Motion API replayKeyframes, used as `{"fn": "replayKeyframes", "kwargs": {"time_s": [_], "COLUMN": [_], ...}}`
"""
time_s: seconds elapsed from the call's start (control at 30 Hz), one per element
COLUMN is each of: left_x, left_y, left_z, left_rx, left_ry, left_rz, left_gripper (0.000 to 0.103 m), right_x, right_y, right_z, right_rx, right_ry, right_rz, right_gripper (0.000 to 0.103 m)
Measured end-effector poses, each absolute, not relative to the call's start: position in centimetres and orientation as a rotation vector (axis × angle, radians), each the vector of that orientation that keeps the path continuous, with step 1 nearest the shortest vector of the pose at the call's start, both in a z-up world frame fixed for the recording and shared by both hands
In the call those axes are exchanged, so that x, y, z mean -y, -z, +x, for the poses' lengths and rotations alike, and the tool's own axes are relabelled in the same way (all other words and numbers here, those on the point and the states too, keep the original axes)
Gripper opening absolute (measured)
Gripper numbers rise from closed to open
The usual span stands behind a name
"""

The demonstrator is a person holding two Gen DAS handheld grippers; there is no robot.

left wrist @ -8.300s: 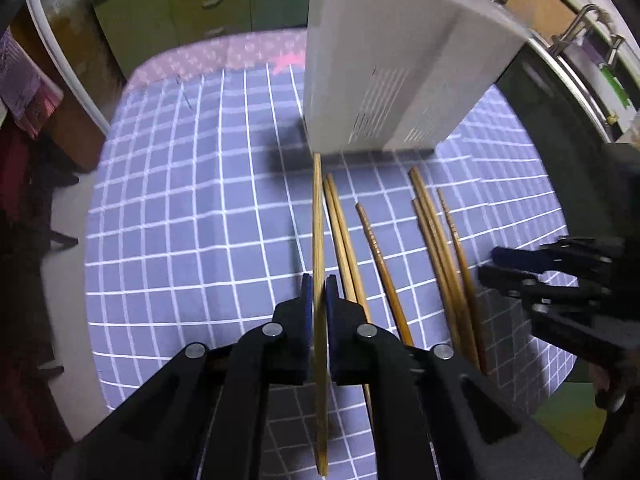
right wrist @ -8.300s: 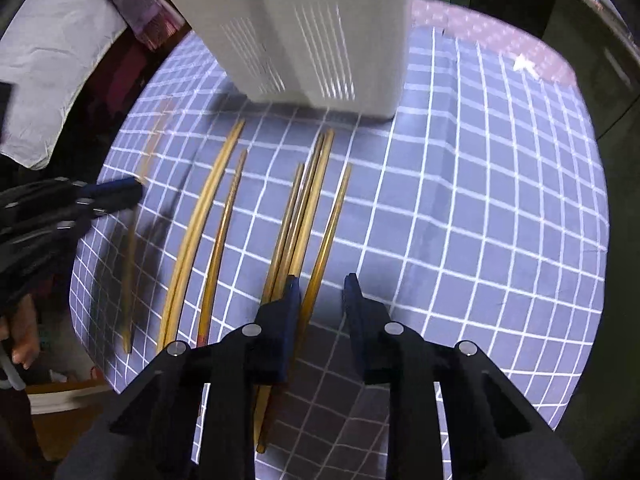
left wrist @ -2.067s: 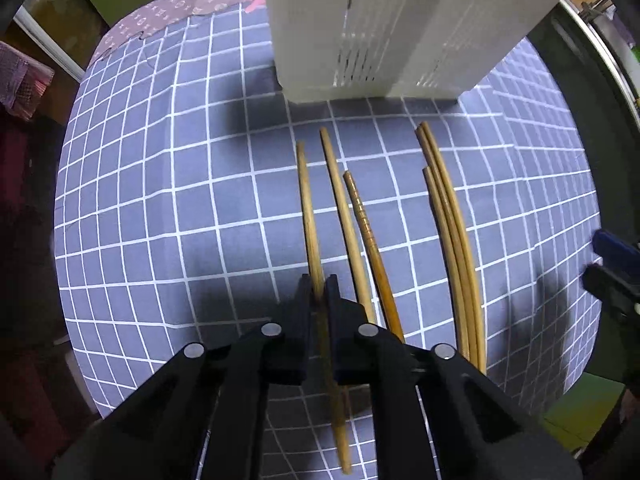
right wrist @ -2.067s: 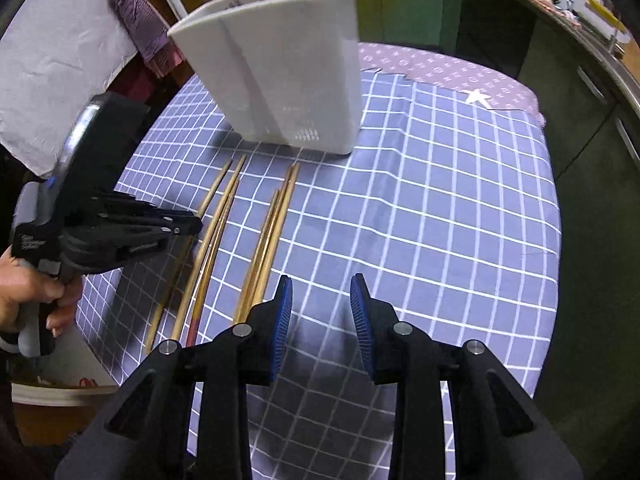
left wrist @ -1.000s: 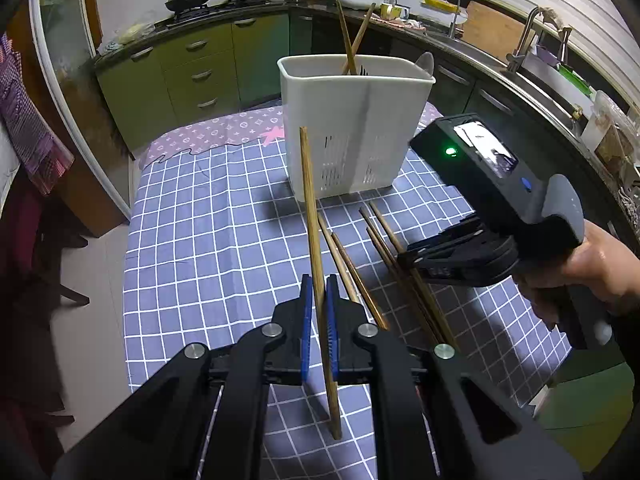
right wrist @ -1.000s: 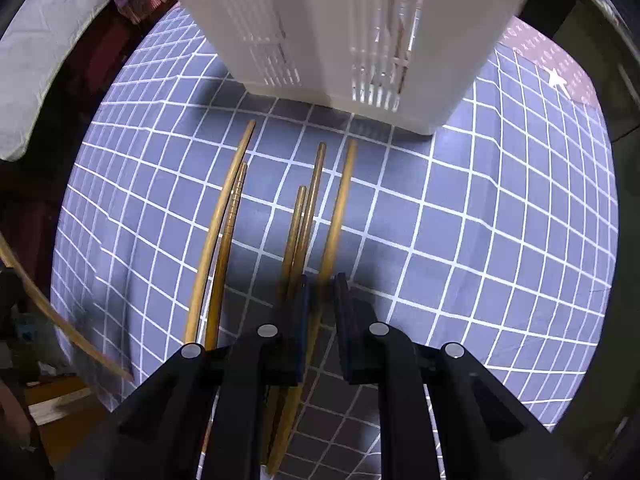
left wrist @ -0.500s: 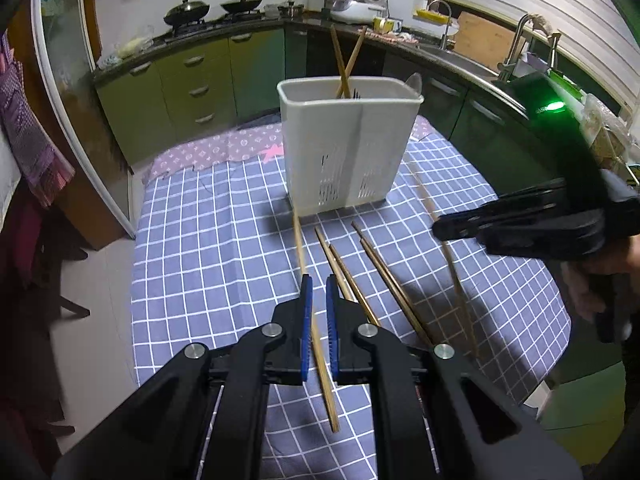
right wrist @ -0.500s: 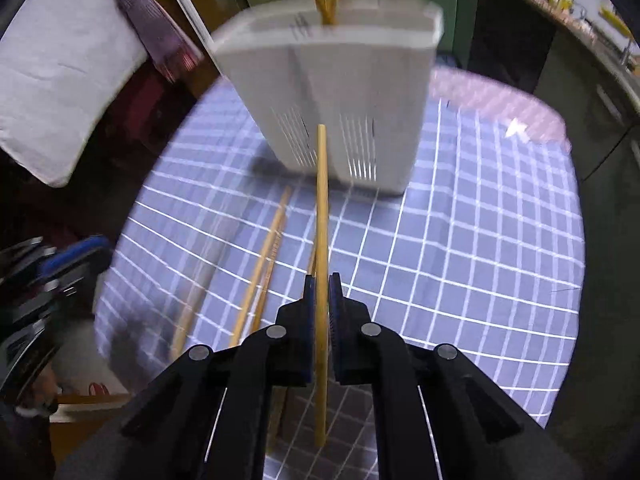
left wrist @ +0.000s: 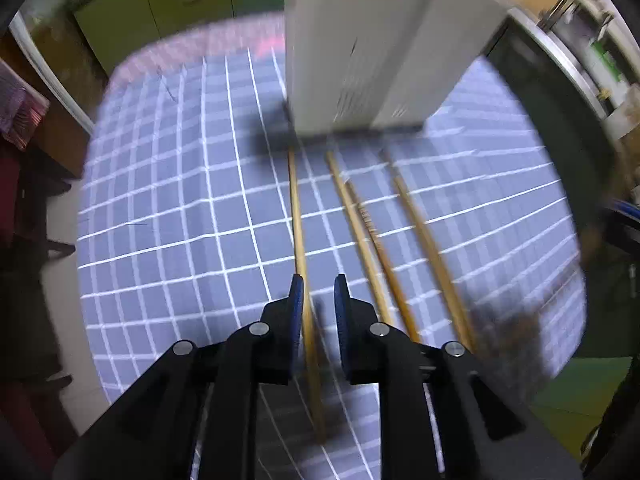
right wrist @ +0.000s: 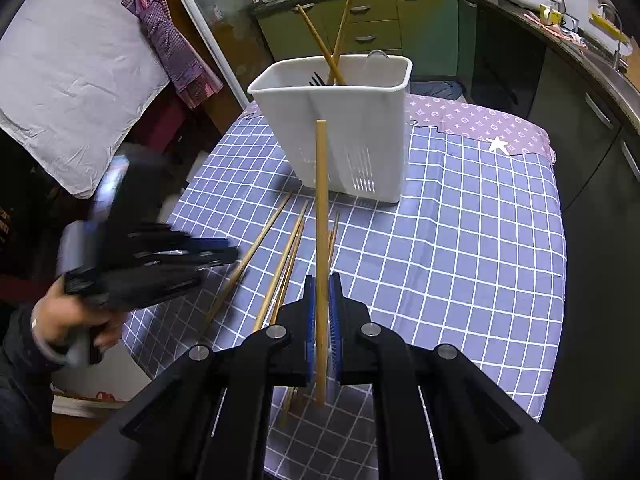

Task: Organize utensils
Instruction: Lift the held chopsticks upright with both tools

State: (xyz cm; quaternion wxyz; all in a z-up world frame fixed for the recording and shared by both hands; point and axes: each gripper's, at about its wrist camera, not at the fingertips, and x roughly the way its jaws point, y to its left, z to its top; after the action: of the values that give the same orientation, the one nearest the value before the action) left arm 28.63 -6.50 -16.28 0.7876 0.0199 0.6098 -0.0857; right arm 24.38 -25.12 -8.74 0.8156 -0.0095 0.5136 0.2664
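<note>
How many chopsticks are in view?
7 chopsticks: two in the holder, one in the right gripper, four on the cloth, one between the left gripper's jaws. Holder may hide more.

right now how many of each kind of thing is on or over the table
chopsticks: at least 7 (1 held, 2 in the bin, 4 lying; overlap may hide more)
fork: 1
bin: 1
total: at least 9

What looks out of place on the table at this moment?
Several loose chopsticks lie scattered on the checked tablecloth in front of the white utensil holder, not inside it. Two chopsticks in the holder lean crossed. Nothing appears spilled or broken.
</note>
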Motion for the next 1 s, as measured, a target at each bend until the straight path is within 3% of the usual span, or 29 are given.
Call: {"fn": "replayKeyframes", "kwargs": {"time_s": [0.1, 0.33, 0.37, 0.43, 0.6, 1.0], "left_x": [6.4, 6.9, 7.1, 7.5, 7.9, 5.5], "left_y": [18.7, 19.1, 19.2, 19.3, 19.3, 9.3], "left_z": [31.0, 33.0, 33.1, 33.0, 32.6, 25.2], "left_rx": [-1.380, -1.385, -1.390, -1.394, -1.401, -1.088], "left_ry": [0.151, 0.139, 0.136, 0.137, 0.139, 0.208], "left_rz": [0.044, 0.077, 0.095, 0.122, 0.115, 0.096], "left_gripper": [0.015, 0.020, 0.019, 0.007, 0.006, 0.006], "right_x": [25.2, 25.8, 25.8, 25.9, 25.8, 26.5], "right_y": [8.7, 9.0, 9.1, 9.1, 9.0, 7.3], "right_z": [24.0, 24.2, 24.2, 24.2, 24.0, 23.0], "right_rx": [-1.098, -1.105, -1.106, -1.106, -1.104, -1.057], "right_ry": [-0.572, -0.568, -0.568, -0.566, -0.569, -0.575], "right_rz": [-0.016, -0.004, 0.000, 0.002, 0.004, 0.005], "right_gripper": [0.007, 0.007, 0.007, 0.007, 0.007, 0.007]}}
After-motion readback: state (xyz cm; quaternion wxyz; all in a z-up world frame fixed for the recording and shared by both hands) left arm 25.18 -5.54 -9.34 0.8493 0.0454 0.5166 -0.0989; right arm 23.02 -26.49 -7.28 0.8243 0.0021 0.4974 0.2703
